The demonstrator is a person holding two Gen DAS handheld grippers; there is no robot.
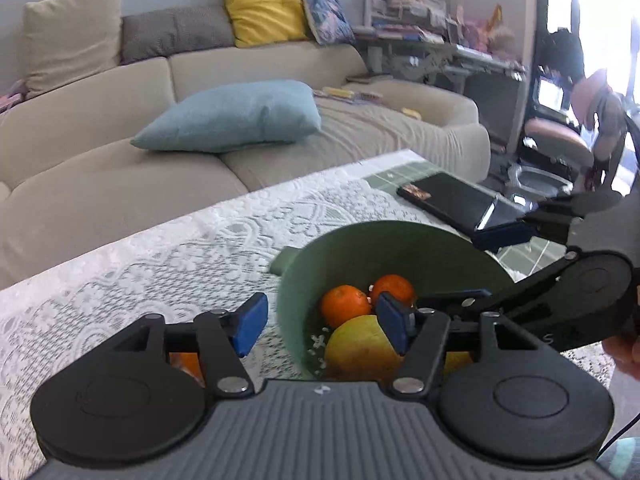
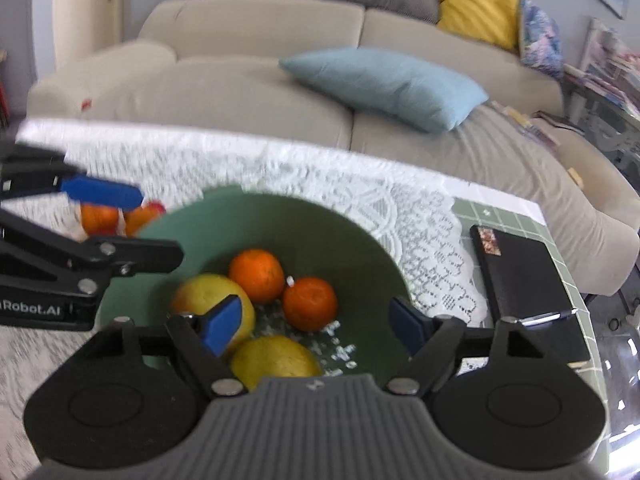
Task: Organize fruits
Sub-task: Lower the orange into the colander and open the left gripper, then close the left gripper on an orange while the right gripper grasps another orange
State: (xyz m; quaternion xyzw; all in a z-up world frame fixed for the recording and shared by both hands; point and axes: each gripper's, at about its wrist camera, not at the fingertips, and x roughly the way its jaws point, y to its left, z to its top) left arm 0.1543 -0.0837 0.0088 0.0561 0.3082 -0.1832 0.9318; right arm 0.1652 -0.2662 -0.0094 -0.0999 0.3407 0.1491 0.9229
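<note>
Grippers both angle downward over the green bowl [image 2: 352, 236] on your desk [image 1: 160, 248]. Your left gripper [image 1: 322, 322] has its jaws spread, with nothing between the blue pads; one pad sits outside the bowl's rim, the other over its interior. Your right gripper [image 2: 320, 326] is likewise spread wide and empty, both pads above the bowl's inside.

The bowl is smooth, matte, round and deep. It holds four fruits: two oranges [image 2: 257, 275] with dimpled skin, touching each other, and two larger yellow fruits [image 2: 276, 356], smooth and rounded, nearer the cameras. Small white specks lie on the bowl floor among them. A white lace cloth [image 1: 120, 280] with a raised floral pattern covers most of the desk; beyond its edge a green tiled surface [image 2: 500, 216] shows, carrying a flat black rectangular case [image 2: 524, 276].

The right wrist view shows all four fruits in the bowl, plus more oranges [image 2: 100, 218] on the lace outside the bowl, beneath your left gripper's blue pad. The left wrist view shows only one yellow fruit clearly and a sliver of orange behind its own linkage. It alone shows part of your hand [image 1: 624, 352] at the right edge and a cluttered shelf beyond the beige sofa [image 1: 100, 168].
</note>
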